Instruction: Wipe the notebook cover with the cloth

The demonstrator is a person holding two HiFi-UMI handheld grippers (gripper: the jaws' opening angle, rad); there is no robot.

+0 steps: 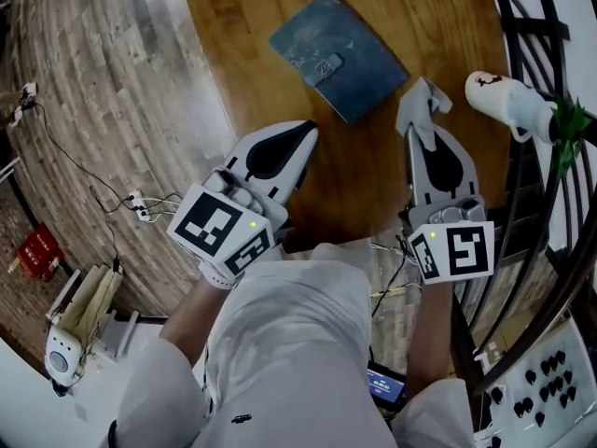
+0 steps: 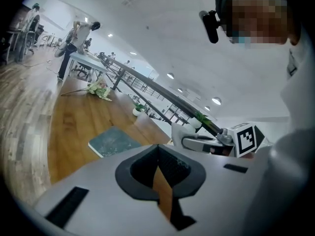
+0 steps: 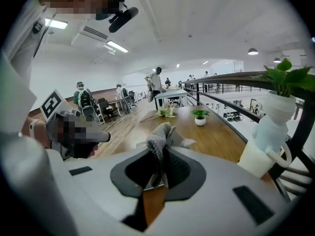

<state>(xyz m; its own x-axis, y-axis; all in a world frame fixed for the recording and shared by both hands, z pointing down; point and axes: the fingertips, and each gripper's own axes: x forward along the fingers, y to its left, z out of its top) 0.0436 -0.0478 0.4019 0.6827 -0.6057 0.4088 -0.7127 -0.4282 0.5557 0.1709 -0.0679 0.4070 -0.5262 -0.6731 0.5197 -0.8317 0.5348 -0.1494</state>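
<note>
A blue-grey notebook [image 1: 340, 54] lies flat on the wooden table, ahead of both grippers; in the left gripper view the notebook [image 2: 112, 141] sits to the front left. My left gripper [image 1: 308, 131] hovers just short of its near edge, jaws shut with nothing between them [image 2: 158, 149]. My right gripper [image 1: 417, 129] is to the notebook's right, shut on a grey cloth [image 1: 422, 103]. The cloth [image 3: 162, 135] sticks up out of the right gripper [image 3: 160, 154] in a bunched tuft. Cloth and notebook are apart.
A white vase [image 1: 508, 101] with a green plant stands right of the right gripper, against a dark railing [image 1: 550, 185]. The table's curved edge [image 1: 201, 73] runs on the left, with cables [image 1: 140, 203] on the floor below. A small potted plant [image 3: 200, 118] stands farther along the table.
</note>
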